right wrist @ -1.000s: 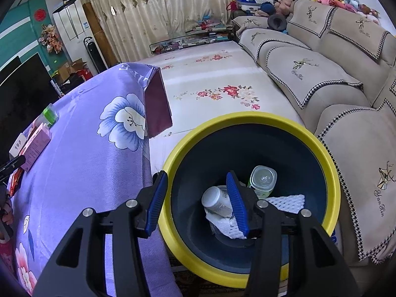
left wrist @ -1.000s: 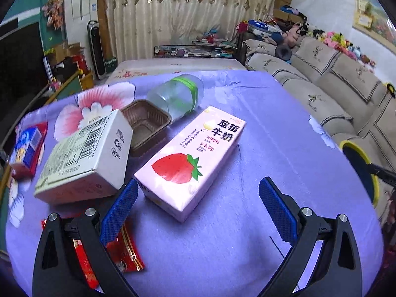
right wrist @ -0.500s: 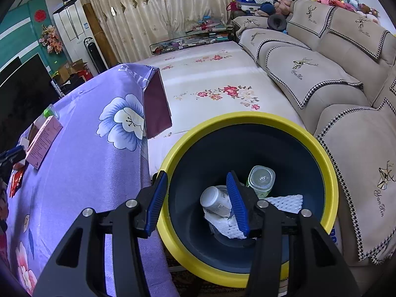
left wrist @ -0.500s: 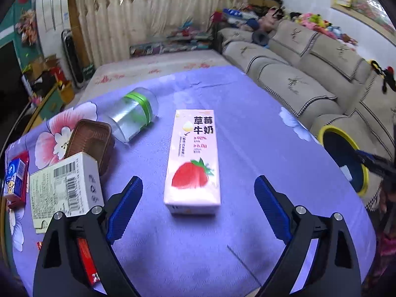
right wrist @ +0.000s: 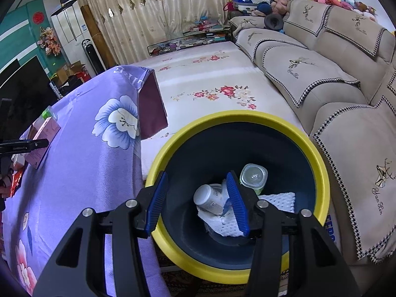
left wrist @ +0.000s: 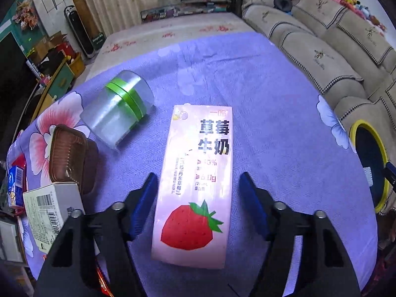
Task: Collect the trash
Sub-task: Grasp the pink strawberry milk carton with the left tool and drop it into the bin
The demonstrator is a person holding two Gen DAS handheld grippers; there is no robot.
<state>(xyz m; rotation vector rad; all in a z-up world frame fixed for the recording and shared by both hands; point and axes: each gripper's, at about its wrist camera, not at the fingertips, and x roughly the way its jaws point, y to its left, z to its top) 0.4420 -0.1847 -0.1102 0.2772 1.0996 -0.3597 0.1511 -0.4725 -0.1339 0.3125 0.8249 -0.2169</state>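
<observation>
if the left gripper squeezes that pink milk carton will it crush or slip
The carton lies flat with the closing left gripper astride its long sides, so it probably won't roll. Its thin card may dent under a hard squeeze. The glossy faces could slip.

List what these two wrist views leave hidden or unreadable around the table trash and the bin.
- Red wrapper, left wrist view: mostly hidden behind the left claw, whose jaws are closing around the pink milk carton.
- White box, left wrist view: small print too fine to read.
- Bin, right wrist view: the right claw covers part of the white netting and bottle.
</observation>
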